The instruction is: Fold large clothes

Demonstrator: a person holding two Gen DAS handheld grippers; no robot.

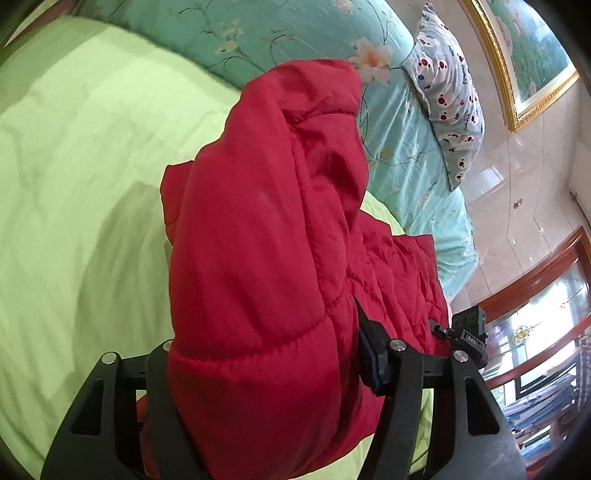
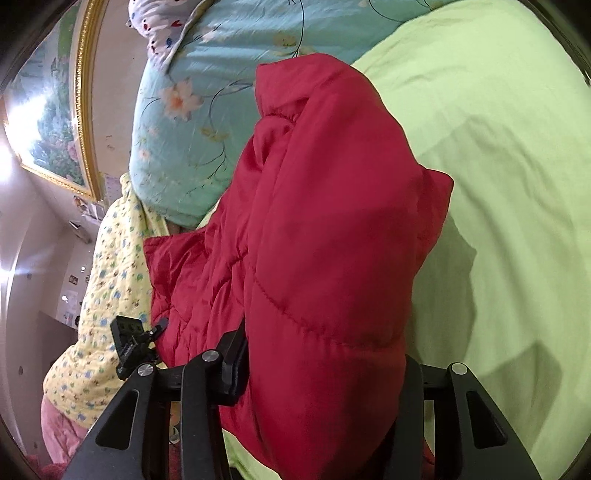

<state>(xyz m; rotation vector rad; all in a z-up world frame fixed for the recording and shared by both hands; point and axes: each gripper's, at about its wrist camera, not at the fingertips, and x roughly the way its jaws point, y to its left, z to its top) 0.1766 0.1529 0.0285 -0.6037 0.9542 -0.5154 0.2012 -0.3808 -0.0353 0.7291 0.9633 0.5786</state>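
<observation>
My left gripper (image 1: 266, 369) pinches a thick fold of the red quilted padded jacket (image 1: 266, 221), which fills the middle of its frame above the light green bedsheet (image 1: 74, 184). My right gripper (image 2: 321, 373) clamps another bunched fold of the jacket. Only the left view shows the wooden-framed window (image 1: 546, 314) at lower right; only the right view shows a person's yellow patterned sleeve (image 2: 107, 295) at lower left. Both show the teal floral quilt (image 1: 295, 33).
</observation>
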